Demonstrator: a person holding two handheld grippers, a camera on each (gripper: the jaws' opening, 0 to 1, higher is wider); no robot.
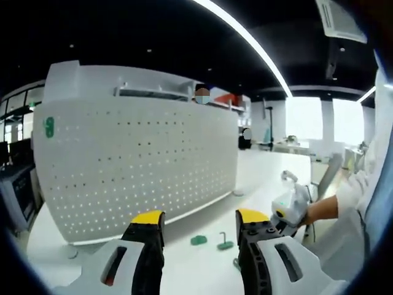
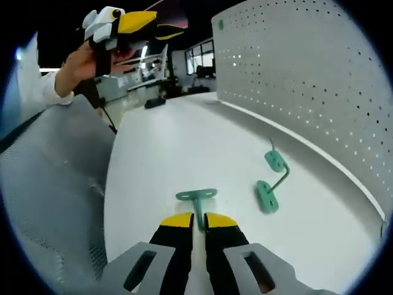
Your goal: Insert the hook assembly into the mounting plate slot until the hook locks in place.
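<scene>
Here my right tool (image 2: 198, 220) pinches the small green plastic hook's stem (image 2: 198, 204) near the white table's (image 2: 153, 160) edge; light, stiff, slippery. Left tool (image 1: 199, 222) spread.

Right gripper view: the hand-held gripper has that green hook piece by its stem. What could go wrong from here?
1. The right hand-held gripper pinches only the thin stem of the green plastic T-shaped hook; it may twist or slip when pushed against the white perforated pegboard panel.
2. The other green plastic hook pieces lie loose on the white table nearby, so a low sweep could knock them away.
3. The left hand-held gripper is open and holds nothing, so nothing steadies the insertion.
</scene>
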